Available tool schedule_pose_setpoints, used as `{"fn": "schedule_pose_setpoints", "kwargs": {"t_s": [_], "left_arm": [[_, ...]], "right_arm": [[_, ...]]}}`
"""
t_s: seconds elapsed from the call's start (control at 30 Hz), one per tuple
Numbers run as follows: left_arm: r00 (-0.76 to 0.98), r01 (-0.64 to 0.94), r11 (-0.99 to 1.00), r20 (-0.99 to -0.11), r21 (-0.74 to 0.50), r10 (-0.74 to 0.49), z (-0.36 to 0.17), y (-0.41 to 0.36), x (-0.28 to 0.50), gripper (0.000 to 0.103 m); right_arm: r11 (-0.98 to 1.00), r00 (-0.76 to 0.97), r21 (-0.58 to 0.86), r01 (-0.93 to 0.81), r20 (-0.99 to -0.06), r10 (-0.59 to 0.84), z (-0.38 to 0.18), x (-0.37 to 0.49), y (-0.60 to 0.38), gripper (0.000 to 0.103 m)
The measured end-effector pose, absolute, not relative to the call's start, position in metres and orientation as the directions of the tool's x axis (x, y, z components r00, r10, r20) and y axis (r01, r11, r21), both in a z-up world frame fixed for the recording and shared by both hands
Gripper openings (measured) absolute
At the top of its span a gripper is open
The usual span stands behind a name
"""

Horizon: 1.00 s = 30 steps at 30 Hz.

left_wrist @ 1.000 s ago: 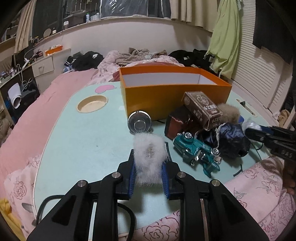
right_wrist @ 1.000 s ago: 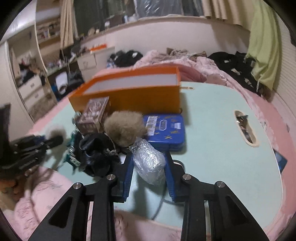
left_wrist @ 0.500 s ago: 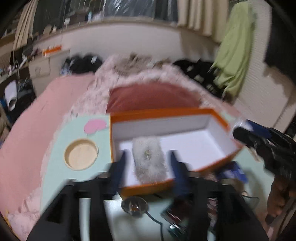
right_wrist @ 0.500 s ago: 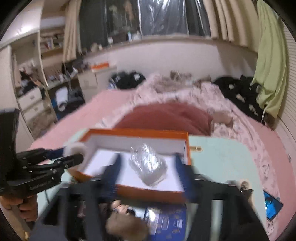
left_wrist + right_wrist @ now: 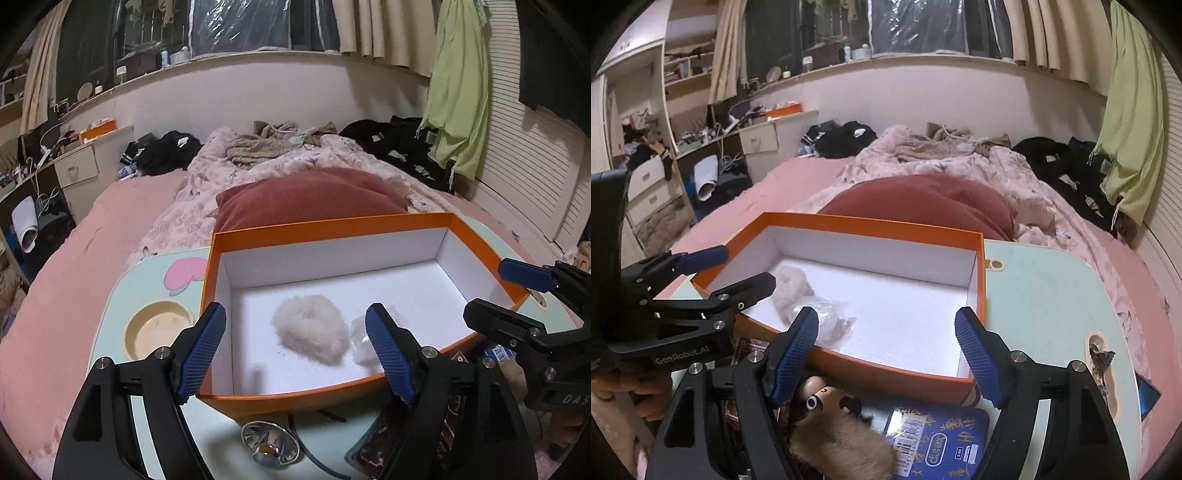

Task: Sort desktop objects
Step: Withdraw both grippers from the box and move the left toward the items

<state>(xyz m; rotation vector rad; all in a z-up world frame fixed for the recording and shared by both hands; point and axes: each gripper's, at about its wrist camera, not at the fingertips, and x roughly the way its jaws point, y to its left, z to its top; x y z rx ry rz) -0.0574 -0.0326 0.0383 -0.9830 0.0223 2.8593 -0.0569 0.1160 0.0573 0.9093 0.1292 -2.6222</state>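
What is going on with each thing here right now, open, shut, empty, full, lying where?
Left gripper: jaws open, empty.
Right gripper: jaws open, empty.
Orange box: lidless, on the table.
White fluffy ball: lying inside the box.
Clear plastic bag: lying beside it, touching.
Blue tin: closed, outside the box.

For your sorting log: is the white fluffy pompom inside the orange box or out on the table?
Inside. The white fluffy pompom lies on the white floor of the orange box, walls all around it.

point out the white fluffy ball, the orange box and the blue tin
white fluffy ball (image 5: pixel 310 334), left wrist view, centre of fur
orange box (image 5: pixel 332 227), left wrist view, far rim
blue tin (image 5: pixel 942 443), right wrist view, lid
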Motion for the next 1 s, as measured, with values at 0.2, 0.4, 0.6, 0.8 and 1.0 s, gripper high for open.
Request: {"fn": "schedule_pose_setpoints", "kwargs": {"t_s": [0.2, 0.4, 0.6, 0.8, 1.0], "left_arm": [[-0.826, -0.140, -0.986, -0.539, -0.088, 0.165, 0.060, -0.042, -0.011, 0.078], [-0.784, -0.172, -0.980, -0.589, -0.097, 0.196, 0.049, -0.051, 0.043, 0.079], [-0.683, -0.140, -0.987, -0.714, -0.078, 0.154, 0.002, -0.059, 0.055, 0.080], [-0.671, -0.178, -0.984, -0.727, -0.029, 0.143, -0.008, -0.042, 0.049, 0.103], [-0.687, -0.166, -0.986, -0.713, -0.030, 0.138, -0.007, -0.043, 0.051, 0.103]], "right_arm": [[-0.923, -0.786, 0.005, 0.384, -0.523, -0.330, 0.079, 0.000, 0.135, 0.086], [-0.906, -0.754, -0.087, 0.415, -0.590, -0.289, 0.053, 0.039, 0.150, 0.088], [-0.912, -0.633, -0.022, 0.409, -0.727, -0.267, 0.000, 0.041, 0.161, 0.092], [-0.920, -0.645, -0.012, 0.391, -0.717, -0.264, -0.002, 0.040, 0.167, 0.103], [-0.920, -0.643, -0.013, 0.391, -0.719, -0.264, -0.002, 0.039, 0.166, 0.103]]}}
